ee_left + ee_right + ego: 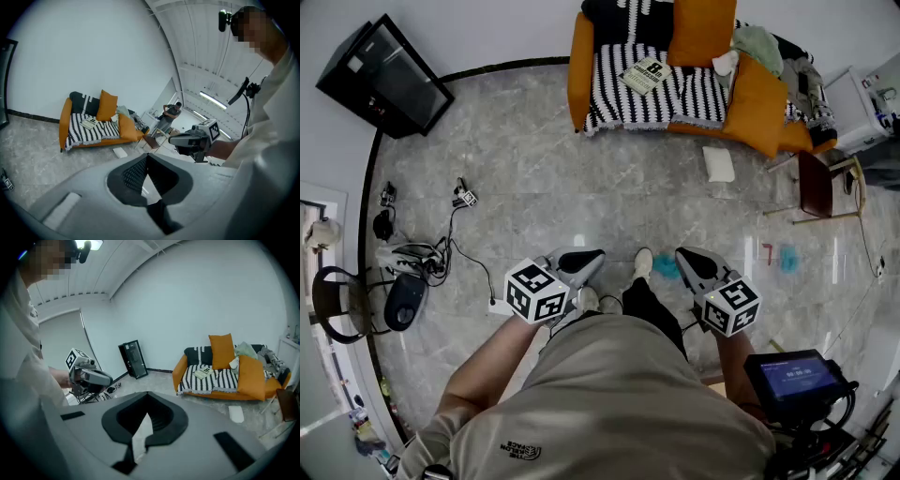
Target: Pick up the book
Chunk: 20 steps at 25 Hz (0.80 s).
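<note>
Closest to me is the pale shirt [619, 403] of the person carrying the rig. Just beyond it the left claw [592, 255] and right claw [682, 253] are held side by side at waist height, angled down toward the grey floor [544, 187]. Both claws are clenched with nothing between the pads, and each claw's own view shows the dark tips meeting on empty air. I'd say that suits the moment, as nothing is within reach and shut claws travel tidily.

The book [645, 75] is well apart from me across the room. It lies flat and cover up on the striped throw [619, 103] over the seat of the orange sofa [578, 66], toward its left arm. It sits near the front of the seat with nothing on top of it, so an approach from the open floor looks simplest. I judge the pickup hasn't started, since I must first cross the floor and then release one claw beside the book's edge.
</note>
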{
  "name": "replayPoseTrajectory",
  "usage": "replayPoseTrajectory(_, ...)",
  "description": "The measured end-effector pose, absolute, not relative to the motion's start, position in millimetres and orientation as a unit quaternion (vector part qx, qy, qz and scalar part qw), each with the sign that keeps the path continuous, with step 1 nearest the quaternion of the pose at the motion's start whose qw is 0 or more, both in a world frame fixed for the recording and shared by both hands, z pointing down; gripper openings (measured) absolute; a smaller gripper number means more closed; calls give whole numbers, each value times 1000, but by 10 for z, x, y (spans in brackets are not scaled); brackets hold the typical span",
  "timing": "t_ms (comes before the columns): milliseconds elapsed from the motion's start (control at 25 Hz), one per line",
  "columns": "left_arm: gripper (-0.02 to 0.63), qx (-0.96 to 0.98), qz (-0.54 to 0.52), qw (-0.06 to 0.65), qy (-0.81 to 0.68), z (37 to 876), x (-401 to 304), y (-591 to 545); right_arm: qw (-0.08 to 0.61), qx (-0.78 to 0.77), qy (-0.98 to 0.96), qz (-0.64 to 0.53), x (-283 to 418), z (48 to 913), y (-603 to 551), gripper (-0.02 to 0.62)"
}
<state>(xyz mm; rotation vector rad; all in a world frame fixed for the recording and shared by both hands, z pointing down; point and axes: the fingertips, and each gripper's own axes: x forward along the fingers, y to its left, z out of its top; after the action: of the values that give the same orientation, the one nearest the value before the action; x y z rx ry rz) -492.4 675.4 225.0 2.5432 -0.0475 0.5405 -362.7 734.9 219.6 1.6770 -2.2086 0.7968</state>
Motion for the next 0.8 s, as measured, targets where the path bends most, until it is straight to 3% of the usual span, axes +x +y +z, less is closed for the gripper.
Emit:
replayPoseTrajectory(320,8,945,206,253,-24,2319,-4808,6667,124,589,-756,258,-3466,2230,7293,12)
replayPoseTrajectory(560,8,943,236,231,-25,2251,-3719,6456,114,569,-763,285,-2478,2231,7045,12)
replayPoseTrajectory(800,8,940,244,235,-36,2190,-3060,6219,110,534,-789,286,-1856,2257,6711,17)
